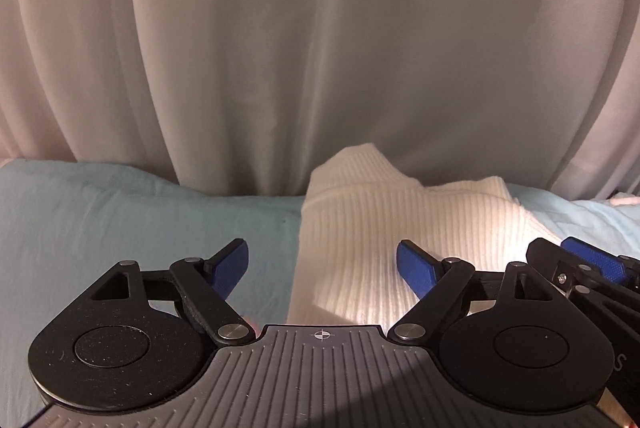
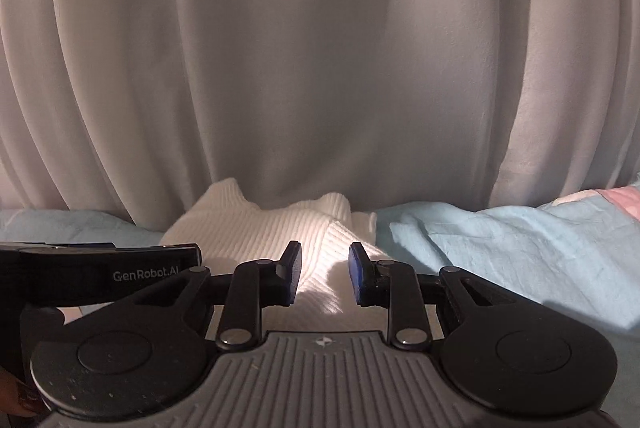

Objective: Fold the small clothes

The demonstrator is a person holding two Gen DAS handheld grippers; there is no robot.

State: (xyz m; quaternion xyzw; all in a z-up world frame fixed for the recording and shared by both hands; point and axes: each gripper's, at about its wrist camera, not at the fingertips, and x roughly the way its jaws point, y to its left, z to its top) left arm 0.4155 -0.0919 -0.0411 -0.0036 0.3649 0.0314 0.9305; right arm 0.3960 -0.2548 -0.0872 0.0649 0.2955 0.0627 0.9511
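Observation:
A white ribbed knit garment [image 1: 380, 228] lies folded on the light-blue sheet [image 1: 120, 220], its far corners bunched up against the curtain. My left gripper [image 1: 322, 264] hovers over the garment's left edge, open wide, with its blue pads [image 1: 234, 264] clear of the cloth. My right gripper [image 1: 580, 264] sits close on the right. In the right wrist view the right gripper [image 2: 325, 274] hangs over the bright middle of the garment [image 2: 280, 224]. Its jaws stand a narrow gap apart with nothing pinched between them. The left gripper's black body [image 2: 100, 268] fills the left side.
A white pleated curtain [image 1: 320, 48] hangs right behind the bed's far edge. The rumpled light-blue sheet [image 2: 520, 248] spreads to the right. A pink and white fabric [image 2: 600, 196] shows at the far right.

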